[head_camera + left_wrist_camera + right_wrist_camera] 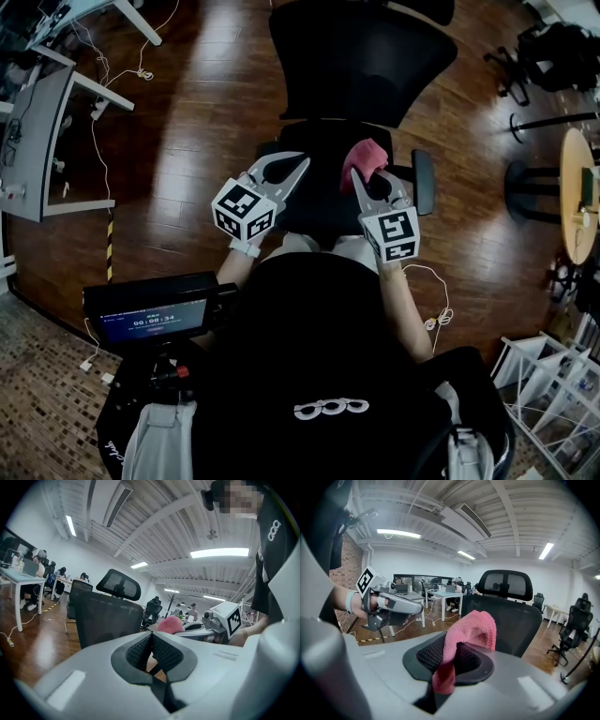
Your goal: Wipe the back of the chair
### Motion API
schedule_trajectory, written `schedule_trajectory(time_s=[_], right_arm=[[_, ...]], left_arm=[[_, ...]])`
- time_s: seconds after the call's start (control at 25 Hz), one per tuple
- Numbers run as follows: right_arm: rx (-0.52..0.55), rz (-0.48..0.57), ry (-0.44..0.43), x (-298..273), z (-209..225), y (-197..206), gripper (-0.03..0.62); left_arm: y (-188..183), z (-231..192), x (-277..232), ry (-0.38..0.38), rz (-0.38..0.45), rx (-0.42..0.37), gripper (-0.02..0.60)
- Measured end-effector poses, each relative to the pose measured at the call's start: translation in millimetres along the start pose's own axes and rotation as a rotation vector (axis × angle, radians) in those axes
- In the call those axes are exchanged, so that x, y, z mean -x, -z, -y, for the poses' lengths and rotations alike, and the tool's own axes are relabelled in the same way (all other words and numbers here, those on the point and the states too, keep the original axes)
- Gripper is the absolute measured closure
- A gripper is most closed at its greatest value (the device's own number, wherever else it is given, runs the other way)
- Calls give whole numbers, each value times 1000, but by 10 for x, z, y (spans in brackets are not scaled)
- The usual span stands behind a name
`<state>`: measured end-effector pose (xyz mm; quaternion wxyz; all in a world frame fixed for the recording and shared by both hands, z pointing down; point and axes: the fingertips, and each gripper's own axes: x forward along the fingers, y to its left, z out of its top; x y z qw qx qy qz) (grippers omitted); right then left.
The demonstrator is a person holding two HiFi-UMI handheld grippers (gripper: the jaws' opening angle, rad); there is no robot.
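**Q:** State of your claws?
**A:** Your right gripper (368,183) is clamped on the pink cloth (471,630). A wad stands proud above the pads and a tail hangs below. Your left gripper (281,172) is closed on nothing, pads pressed together. Both hover over the seat (317,202).

**Q:** Where's the work?
**A:** The chair back (361,56) stands just ahead of you: black mesh, headrest (506,584) above. The cloth isn't touching it yet.

**Q:** How do you wipe it well?
**A:** My read:
- Lead with the proud wad, not the jaw tips, so plastic doesn't scrape the mesh.
- Start high under the headrest and work down in overlapping passes.
- The chair likely rolls and swivels, so brace its frame with your left if it drifts.
- Grip hard. The cloth looks shallowly held and could drag out.
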<state>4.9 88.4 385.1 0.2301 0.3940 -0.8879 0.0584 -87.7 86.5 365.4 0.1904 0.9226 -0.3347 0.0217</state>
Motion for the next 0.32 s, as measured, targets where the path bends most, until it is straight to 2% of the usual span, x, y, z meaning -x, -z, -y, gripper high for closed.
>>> schedule_trajectory(time_s=[0.32], right_arm=[[-21, -8, -15, -88, -10, 24, 554]], left_arm=[[43, 31, -17, 17, -30, 6, 594]])
